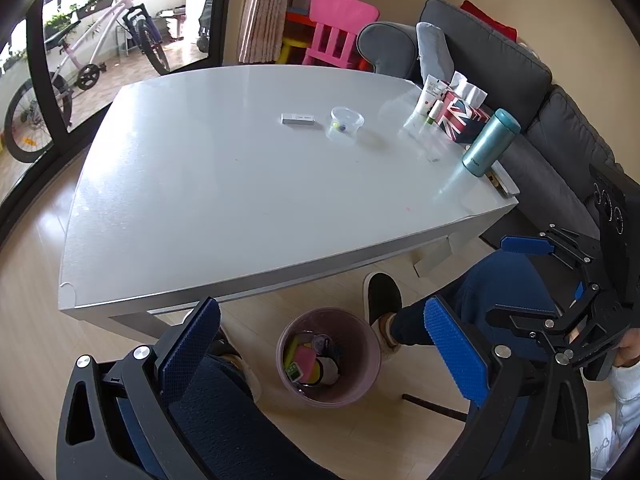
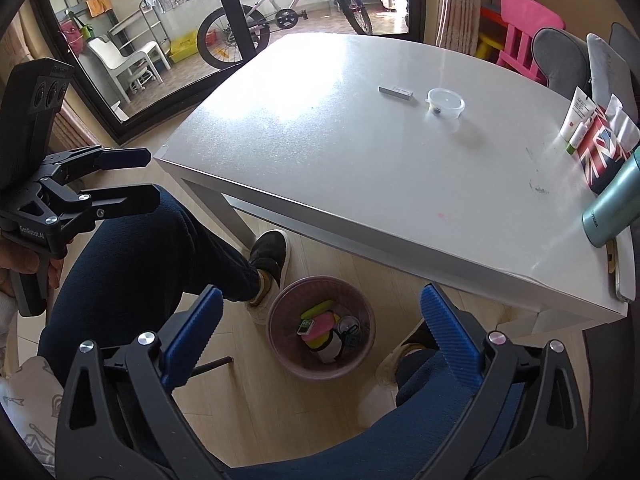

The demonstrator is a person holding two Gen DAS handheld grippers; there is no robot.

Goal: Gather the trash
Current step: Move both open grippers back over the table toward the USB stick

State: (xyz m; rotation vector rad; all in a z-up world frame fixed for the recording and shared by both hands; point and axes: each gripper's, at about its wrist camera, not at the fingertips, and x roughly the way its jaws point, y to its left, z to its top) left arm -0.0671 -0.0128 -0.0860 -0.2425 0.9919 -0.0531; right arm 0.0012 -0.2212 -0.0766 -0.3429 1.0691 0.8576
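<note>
Trash [image 2: 326,330] lay in the pink bin [image 2: 362,356] on the floor, below and between both grippers' wide, empty jaws. Left gripper [image 1: 324,348] and right gripper [image 2: 322,330] hung above it. Only the left wrist view showed the right gripper from outside, spread open.

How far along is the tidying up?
Done: the bin on the floor already holds several pieces of trash. In hand: nothing; the right gripper stands open above the bin, and the left gripper is open and empty too. Possibly left: the small box and plastic tub on the table.
</note>
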